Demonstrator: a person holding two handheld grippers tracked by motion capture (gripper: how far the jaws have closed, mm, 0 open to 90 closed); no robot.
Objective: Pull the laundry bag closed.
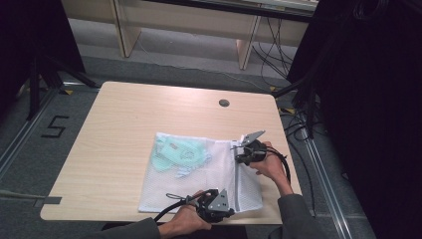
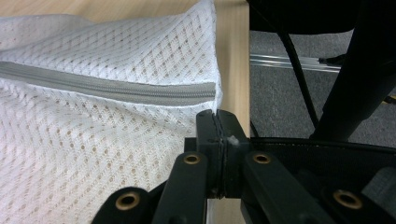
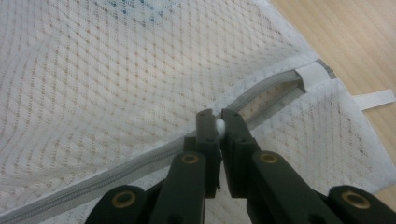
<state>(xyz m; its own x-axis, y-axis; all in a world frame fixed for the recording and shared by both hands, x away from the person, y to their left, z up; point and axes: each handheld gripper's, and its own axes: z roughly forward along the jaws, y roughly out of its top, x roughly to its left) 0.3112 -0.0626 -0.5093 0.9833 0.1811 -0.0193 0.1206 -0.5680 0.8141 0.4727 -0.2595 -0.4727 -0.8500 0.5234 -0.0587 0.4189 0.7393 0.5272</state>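
Light: I see even, soft overhead light on the table point(image 1: 124, 129); surroundings dim.
Shadows: faint.
Glare: none I can spot.
Focus: high view soft and grainy; mesh bag point(image 3: 116, 84) sharp, close jaws slightly blurred.

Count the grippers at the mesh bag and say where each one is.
2. The left gripper is at the bag's near edge, by the zip's closed end; the right gripper pinches the zip pull at the far end.
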